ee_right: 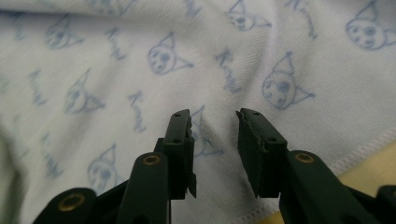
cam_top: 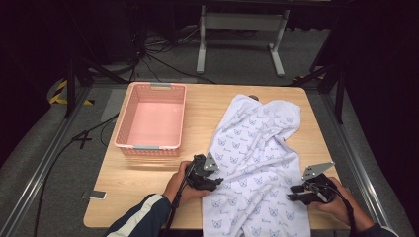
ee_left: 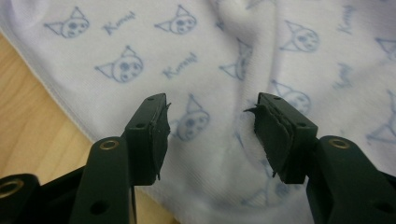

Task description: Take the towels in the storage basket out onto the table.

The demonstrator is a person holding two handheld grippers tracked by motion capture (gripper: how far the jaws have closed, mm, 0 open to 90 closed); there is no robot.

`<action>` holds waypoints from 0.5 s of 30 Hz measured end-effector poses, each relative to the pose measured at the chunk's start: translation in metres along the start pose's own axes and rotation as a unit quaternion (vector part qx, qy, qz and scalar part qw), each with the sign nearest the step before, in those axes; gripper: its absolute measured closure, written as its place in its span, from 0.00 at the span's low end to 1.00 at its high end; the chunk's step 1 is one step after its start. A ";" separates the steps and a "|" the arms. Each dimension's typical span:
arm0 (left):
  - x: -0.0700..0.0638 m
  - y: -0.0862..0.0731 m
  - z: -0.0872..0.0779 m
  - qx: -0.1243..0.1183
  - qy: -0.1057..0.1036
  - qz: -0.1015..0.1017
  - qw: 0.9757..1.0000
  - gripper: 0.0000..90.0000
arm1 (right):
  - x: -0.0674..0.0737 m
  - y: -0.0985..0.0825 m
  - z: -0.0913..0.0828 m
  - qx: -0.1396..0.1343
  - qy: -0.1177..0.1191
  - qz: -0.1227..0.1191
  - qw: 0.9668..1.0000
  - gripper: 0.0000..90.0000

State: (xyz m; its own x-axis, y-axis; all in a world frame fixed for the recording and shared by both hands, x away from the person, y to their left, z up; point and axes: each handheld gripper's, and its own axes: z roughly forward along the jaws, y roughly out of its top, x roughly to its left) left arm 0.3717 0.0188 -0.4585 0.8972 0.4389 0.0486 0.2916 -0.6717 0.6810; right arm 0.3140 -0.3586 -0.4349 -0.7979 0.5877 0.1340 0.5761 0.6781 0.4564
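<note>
A white cloth (cam_top: 257,148) printed with small blue cat faces lies crumpled across the right half of the wooden table (cam_top: 148,187), hanging over the front edge. My left gripper (cam_top: 217,181) sits at the cloth's left hem, jaws pointing right. In the left gripper view the gripper (ee_left: 210,121) stands open just above the cloth (ee_left: 140,46), with a fold between the pads but not pinched. My right gripper (cam_top: 292,192) is at the cloth's right hem, pointing left. The right gripper view shows it (ee_right: 215,135) open over the cloth (ee_right: 116,46), near the stitched hem.
An empty pink plastic basket (cam_top: 148,147) stands on the table's left half. A small dark tag (cam_top: 94,195) sits at the table's front left edge. Beyond the table are cables on the floor and a grey frame (cam_top: 237,19).
</note>
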 end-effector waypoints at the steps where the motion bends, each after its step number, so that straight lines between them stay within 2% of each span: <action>1: 0.001 0.001 0.001 0.003 0.000 0.005 1.000 0.48 | 0.002 -0.002 -0.004 0.024 0.013 -0.001 1.000 0.74; 2: 0.001 0.001 0.001 0.003 0.000 0.005 1.000 0.48 | 0.002 -0.002 -0.004 0.024 0.013 -0.001 1.000 0.74; 3: 0.003 0.002 0.004 0.002 -0.013 -0.005 1.000 0.48 | 0.002 -0.002 -0.007 0.034 0.011 -0.002 0.999 0.74; 4: 0.003 0.003 0.005 0.007 -0.019 0.001 1.000 0.51 | 0.001 0.000 -0.013 0.031 -0.017 -0.001 0.999 0.74; 5: 0.002 0.002 0.006 0.012 -0.024 0.002 1.000 0.51 | 0.000 0.004 -0.017 0.011 -0.032 -0.001 0.999 0.73; 6: 0.002 0.002 0.007 0.012 -0.030 0.001 0.999 0.52 | -0.002 0.013 -0.022 -0.031 -0.059 -0.020 0.998 0.64; 7: 0.001 0.002 0.007 0.010 -0.032 0.004 0.999 0.52 | -0.002 0.018 -0.024 -0.054 -0.079 -0.022 0.995 0.64; 8: 0.001 0.002 0.007 0.010 -0.032 0.004 0.999 0.52 | -0.006 0.026 -0.025 -0.077 -0.103 -0.020 0.991 0.65; 9: 0.000 0.001 0.007 0.011 -0.033 0.003 0.999 0.52 | -0.014 0.036 -0.024 -0.100 -0.133 -0.014 0.986 0.66; 11: -0.001 0.001 0.006 0.012 -0.039 0.005 0.999 0.53 | -0.028 0.050 -0.018 -0.120 -0.168 -0.009 0.978 0.67; 12: -0.001 0.001 0.006 0.013 -0.039 0.010 0.999 0.53 | -0.037 0.057 -0.013 -0.126 -0.183 0.004 0.975 0.64; 15: -0.006 0.000 0.005 0.013 -0.051 0.016 0.998 0.53 | -0.064 0.076 0.005 -0.130 -0.193 0.045 0.971 0.57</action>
State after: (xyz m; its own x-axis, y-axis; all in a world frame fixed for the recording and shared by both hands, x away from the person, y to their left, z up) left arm 0.3680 0.0135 -0.4627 0.9347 0.3553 -0.0063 0.2704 -0.6996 0.6614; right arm 0.4096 -0.3430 -0.4132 -0.5913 0.7954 -0.1327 0.5360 0.5106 0.6723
